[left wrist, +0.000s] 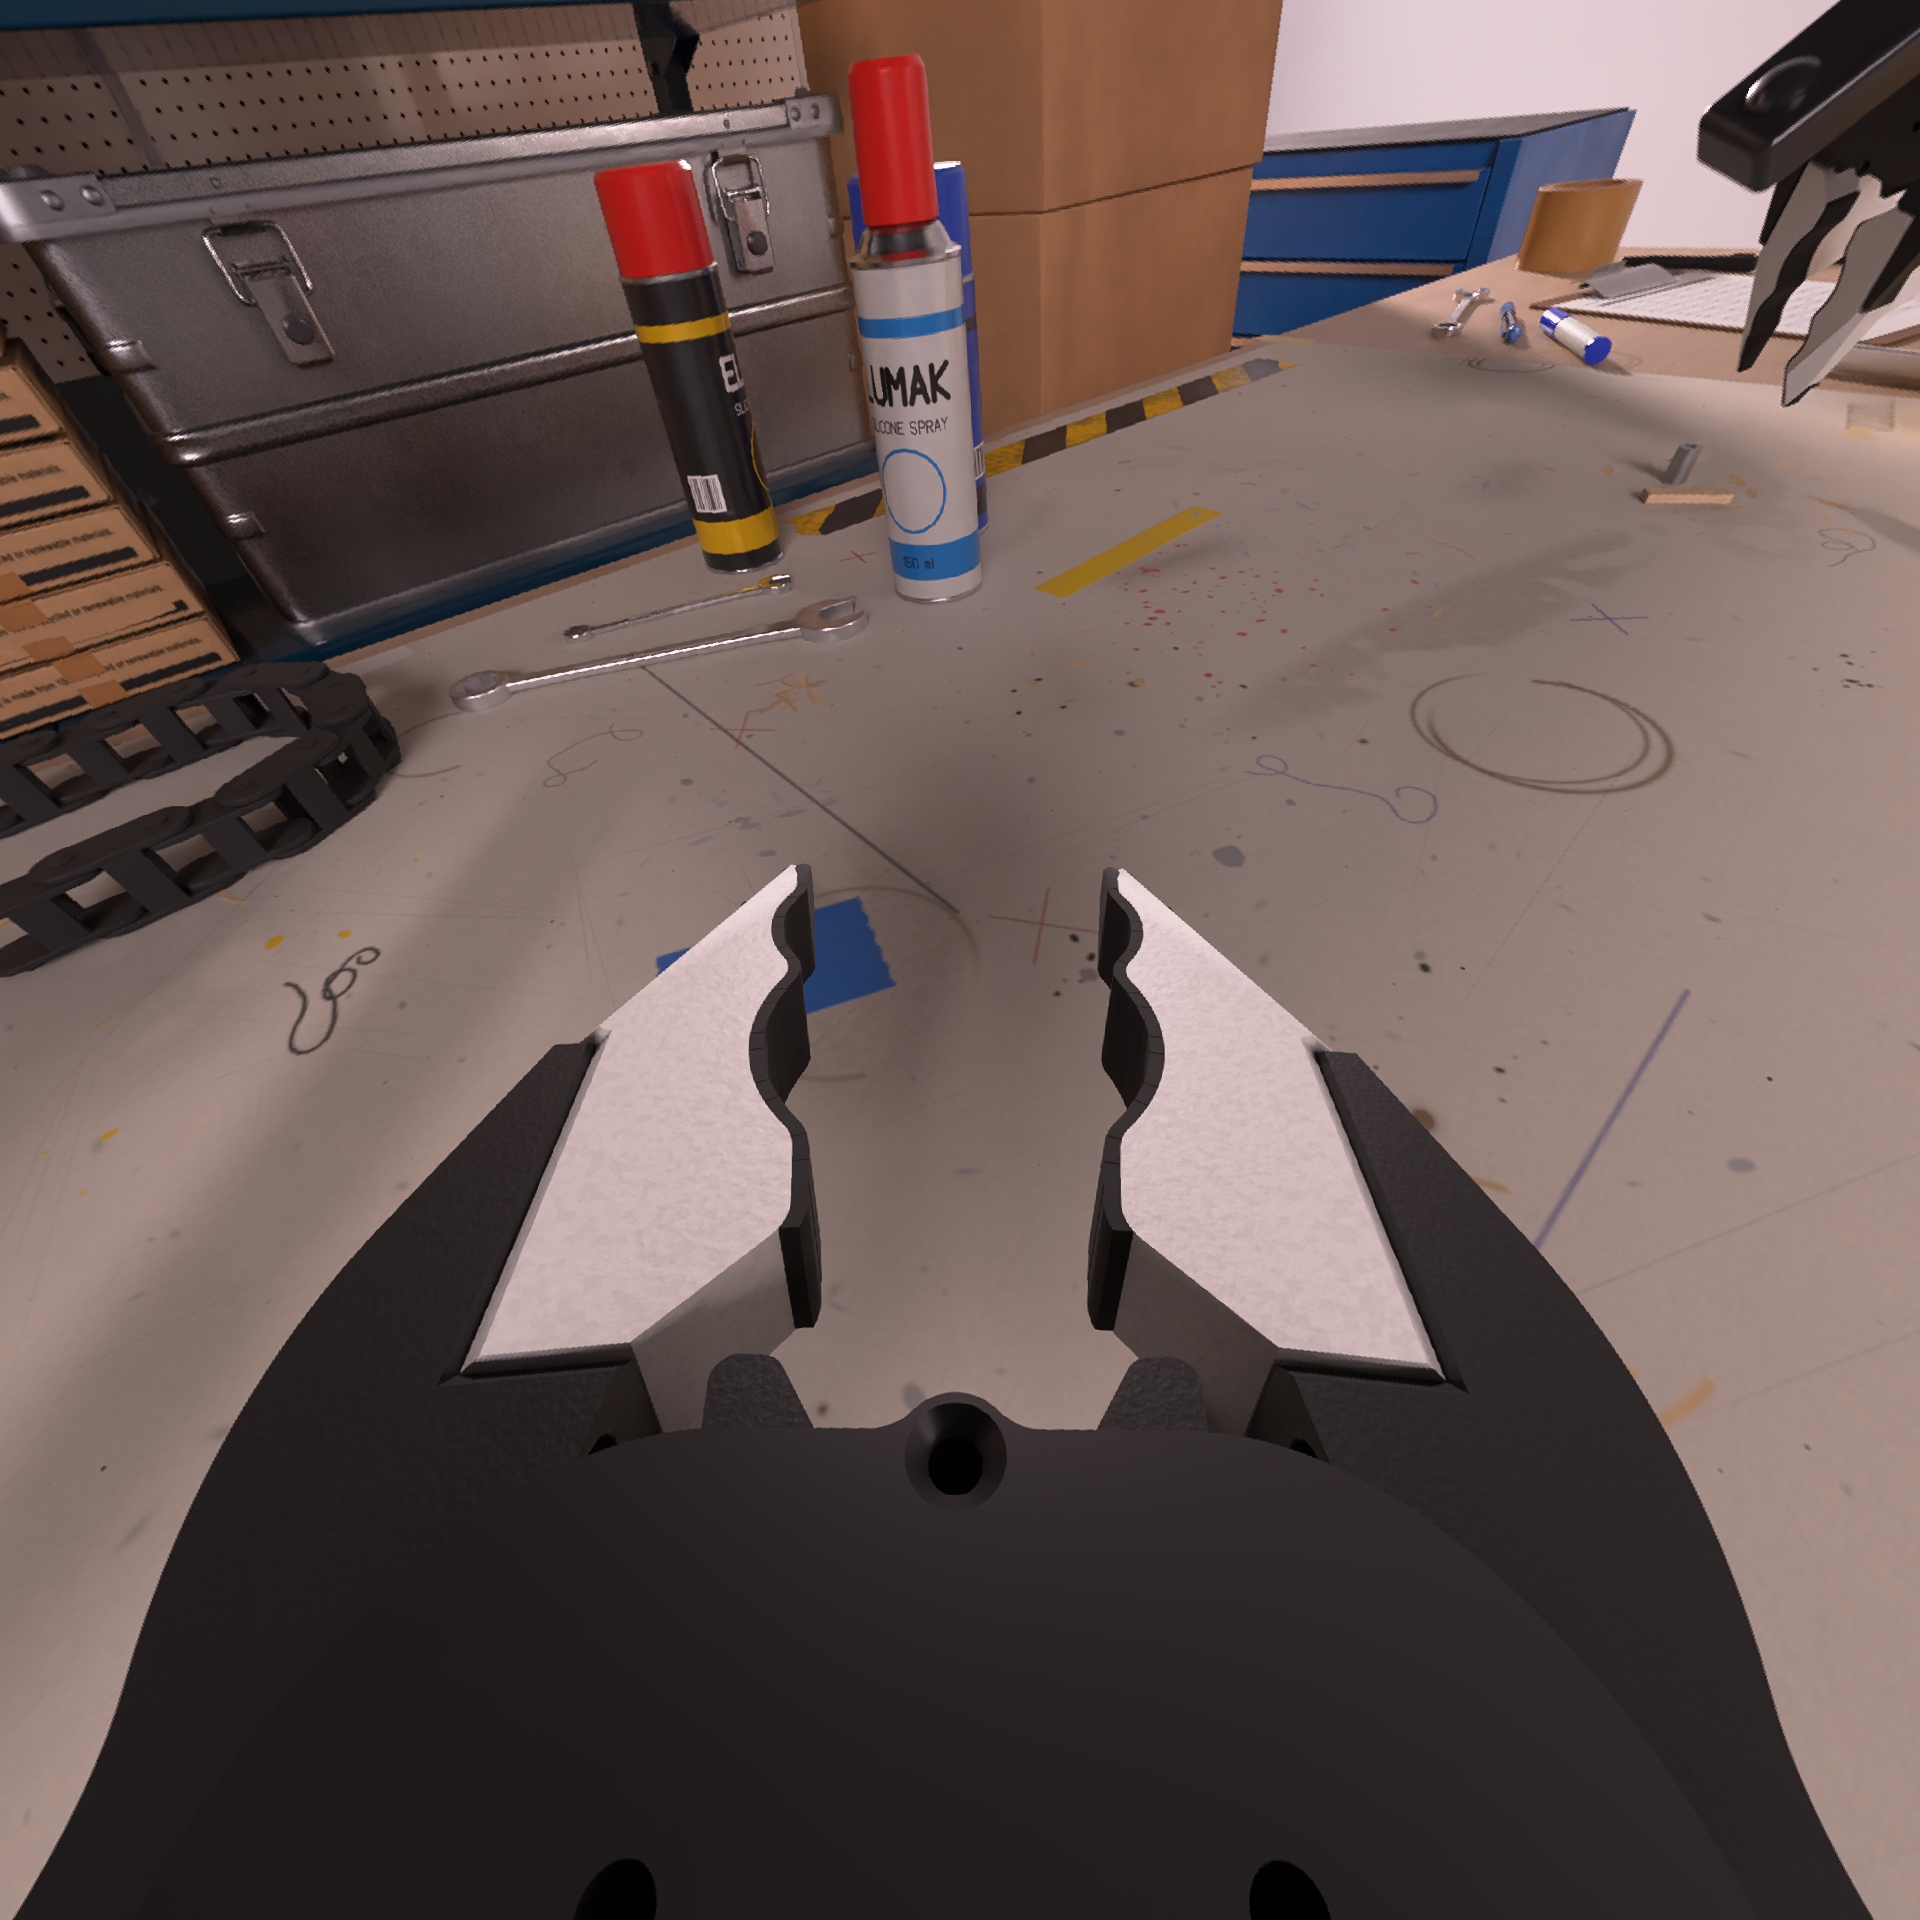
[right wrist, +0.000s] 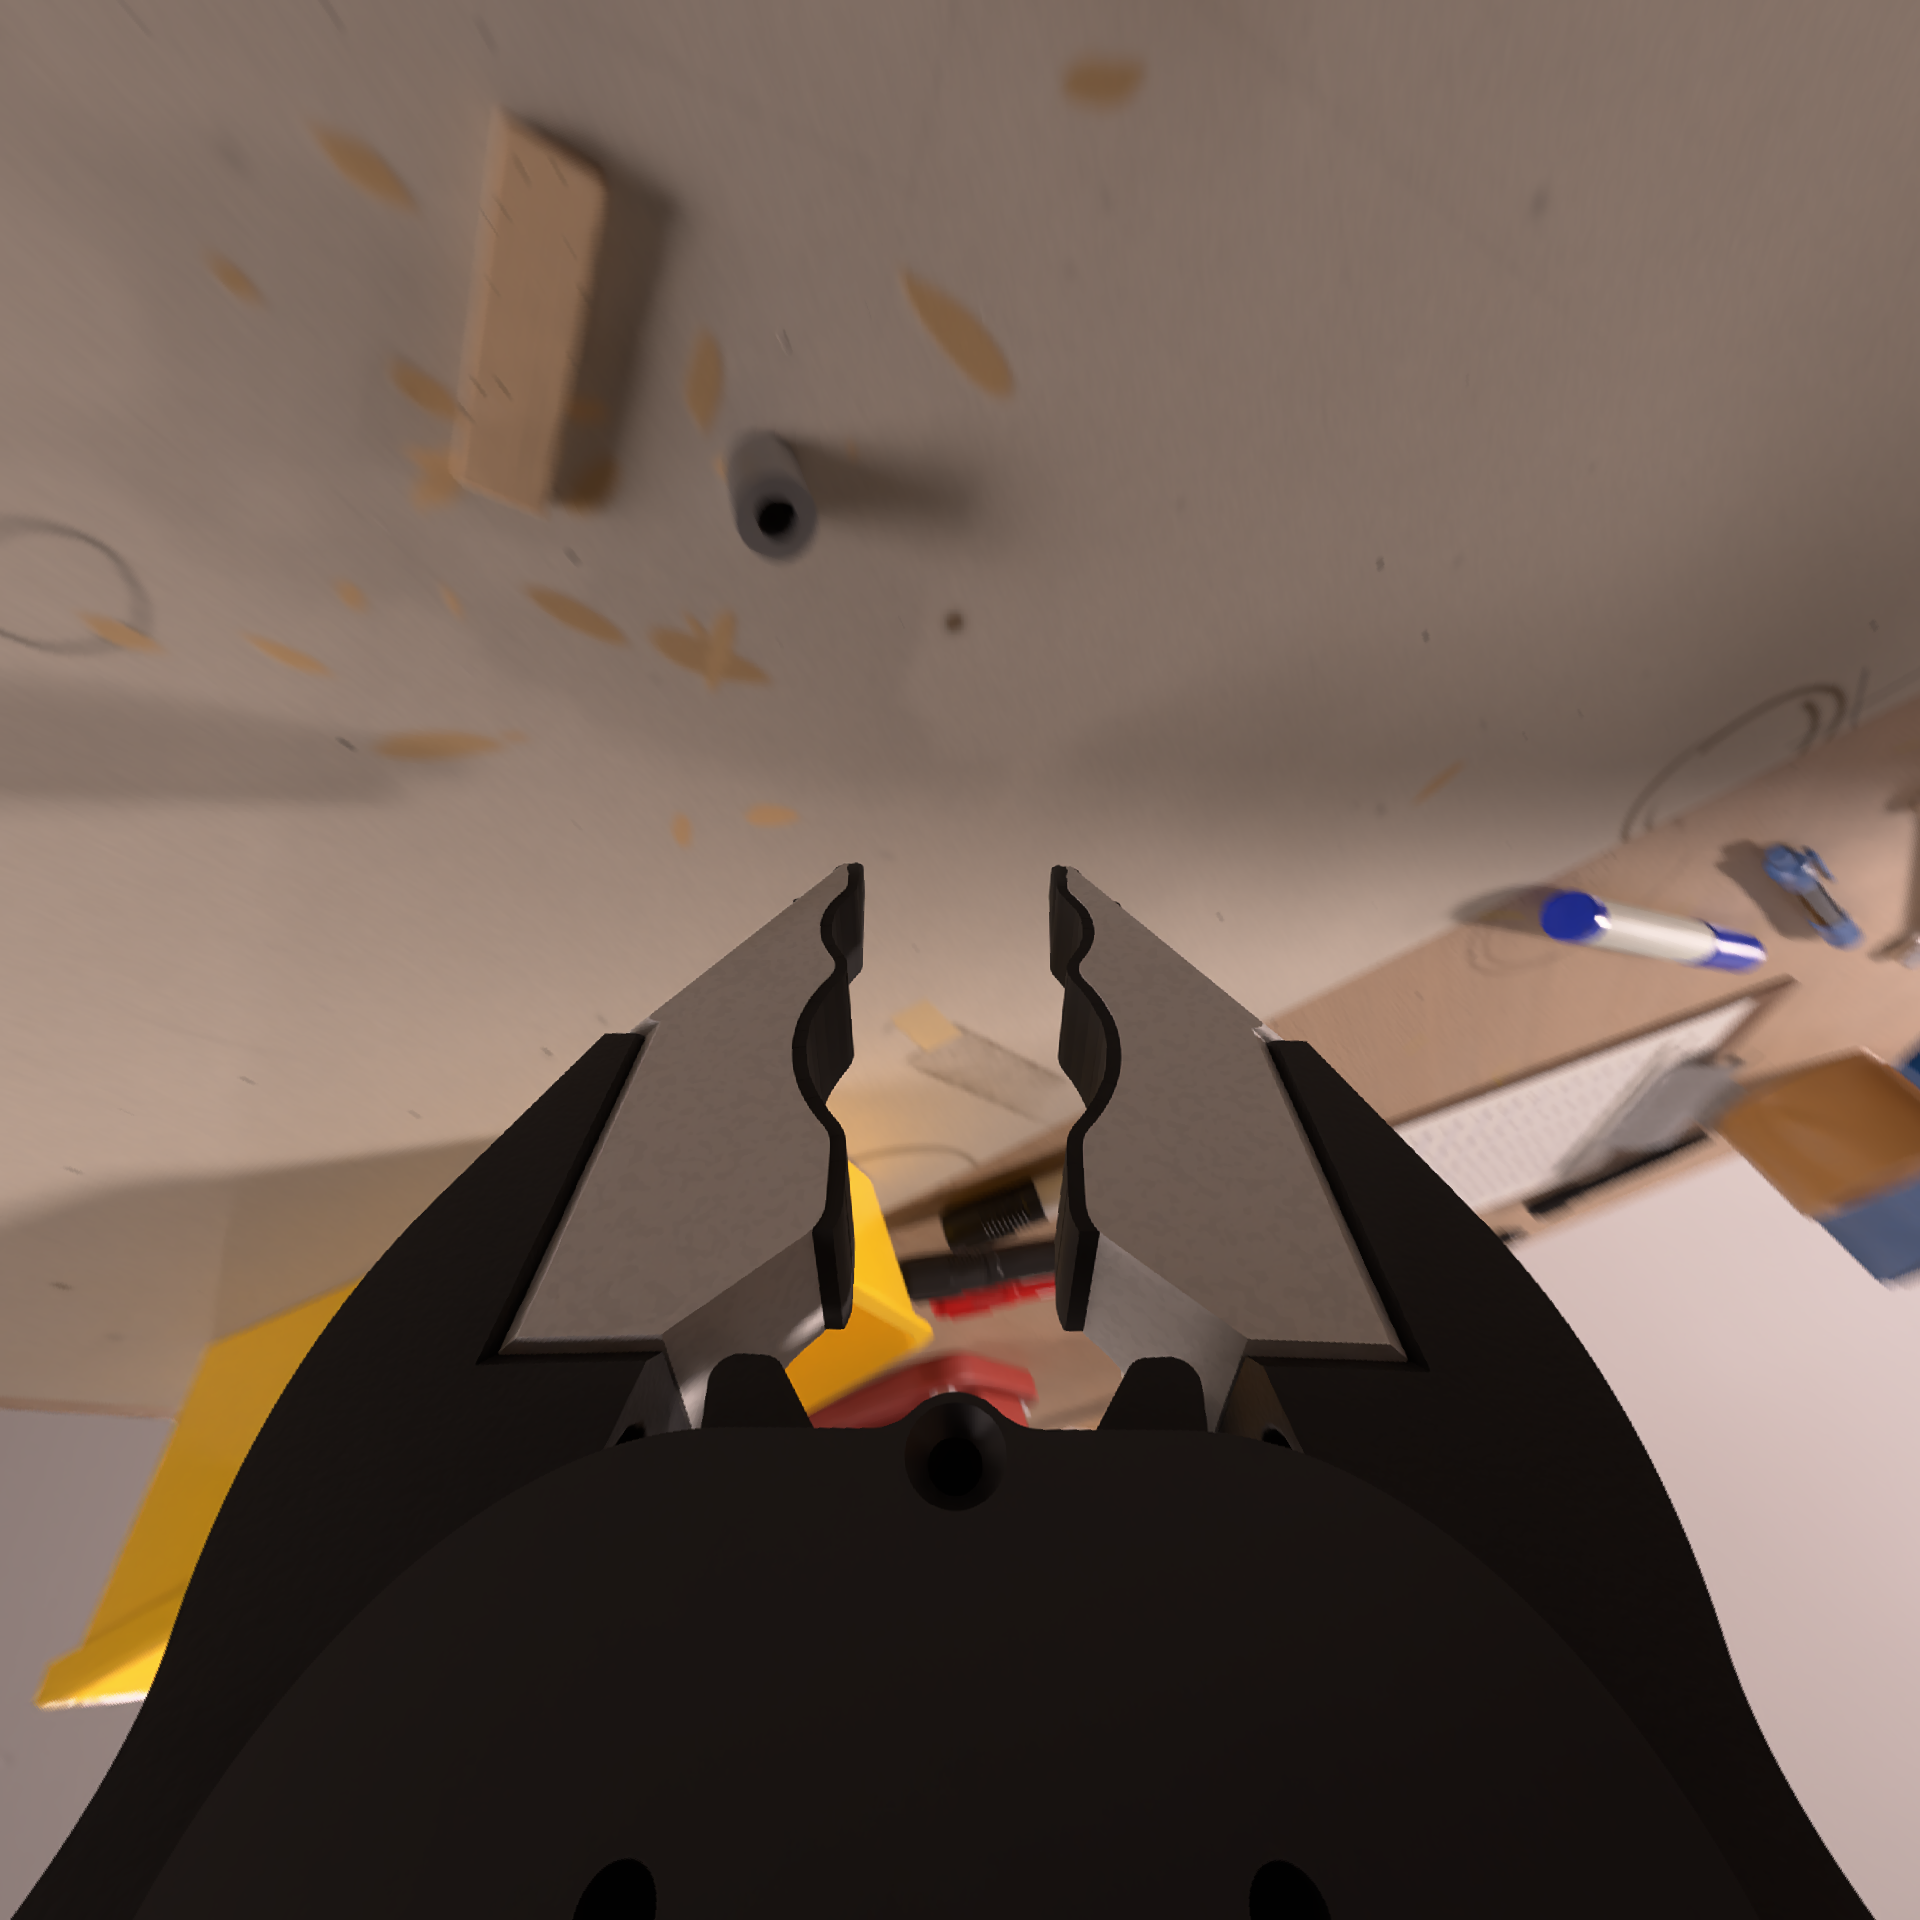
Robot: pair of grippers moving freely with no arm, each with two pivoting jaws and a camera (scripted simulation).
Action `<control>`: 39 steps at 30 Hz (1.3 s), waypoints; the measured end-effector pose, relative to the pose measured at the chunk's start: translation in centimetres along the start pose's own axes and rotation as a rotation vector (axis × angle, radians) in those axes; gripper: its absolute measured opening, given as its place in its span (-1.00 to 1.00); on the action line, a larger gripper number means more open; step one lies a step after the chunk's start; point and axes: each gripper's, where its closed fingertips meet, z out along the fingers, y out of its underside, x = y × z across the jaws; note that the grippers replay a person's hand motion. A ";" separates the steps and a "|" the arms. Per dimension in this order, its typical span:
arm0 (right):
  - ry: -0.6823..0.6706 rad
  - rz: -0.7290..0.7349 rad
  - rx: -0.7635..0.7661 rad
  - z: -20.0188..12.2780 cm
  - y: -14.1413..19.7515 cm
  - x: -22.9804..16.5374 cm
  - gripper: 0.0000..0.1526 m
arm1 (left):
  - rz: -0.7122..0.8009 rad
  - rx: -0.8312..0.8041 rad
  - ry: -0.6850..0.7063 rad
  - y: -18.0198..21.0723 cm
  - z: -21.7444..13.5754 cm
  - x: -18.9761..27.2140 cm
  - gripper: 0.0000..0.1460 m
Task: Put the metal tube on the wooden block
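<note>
Closed metal case [left wrist: 436, 343], contents hidden

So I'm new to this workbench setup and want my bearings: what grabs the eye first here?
Probably the two red-capped spray cans standing before the metal toolbox at the bench's back. Next, the open left gripper hovering over blue tape. In the right wrist view, a small metal tube stands beside the wooden block, ahead of the open right gripper.
</note>
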 end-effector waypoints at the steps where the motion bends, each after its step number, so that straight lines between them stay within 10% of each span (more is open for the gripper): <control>1: -0.025 0.018 0.046 -0.1 -0.7 -0.4 -0.53 | 0.000 -0.002 0.000 0.0 0.0 0.0 -0.25; 9: -0.235 0.085 0.360 -1.3 -6.1 -3.4 -0.48 | 0.004 -0.014 -0.002 0.2 0.2 0.0 -0.25; 31: -0.166 0.147 0.383 0.3 -5.9 -2.7 -0.75 | 0.025 -0.041 -0.007 0.6 0.5 0.1 -0.26; 39: 0.179 0.008 0.570 -5.0 -8.3 -3.3 -0.86 | 0.017 -0.034 -0.004 0.5 0.4 0.1 -0.26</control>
